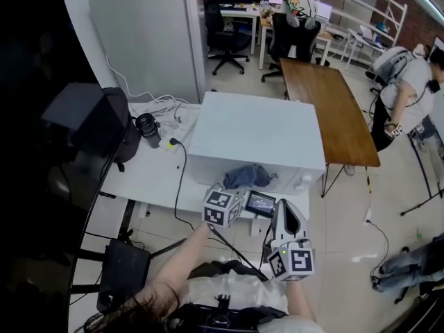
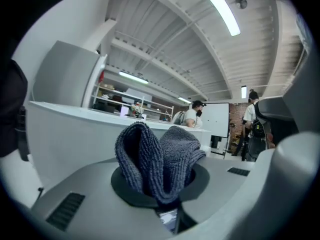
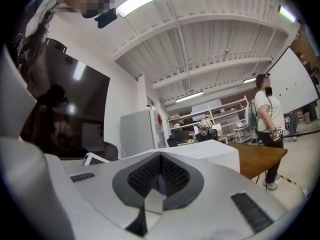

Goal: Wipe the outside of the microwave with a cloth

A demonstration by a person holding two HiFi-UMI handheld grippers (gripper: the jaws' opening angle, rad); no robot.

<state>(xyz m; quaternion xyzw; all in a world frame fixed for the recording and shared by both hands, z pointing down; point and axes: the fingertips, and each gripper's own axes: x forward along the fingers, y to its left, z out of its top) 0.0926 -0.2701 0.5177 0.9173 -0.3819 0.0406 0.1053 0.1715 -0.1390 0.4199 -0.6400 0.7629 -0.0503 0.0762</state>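
Cloth (image 1: 248, 176) at microwave (image 1: 257, 130) front
Left hand-held gripper (image 1: 238, 188) pinches the cloth, with the microwave directly ahead; right hand-held gripper (image 1: 284, 212), closed on nothing, hangs farther back.

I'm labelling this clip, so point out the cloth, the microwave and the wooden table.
cloth (image 2: 160, 160), left gripper view, its middle fold.
microwave (image 1: 257, 130), head view, middle of its white top.
wooden table (image 1: 326, 109), head view, bare middle of its top.
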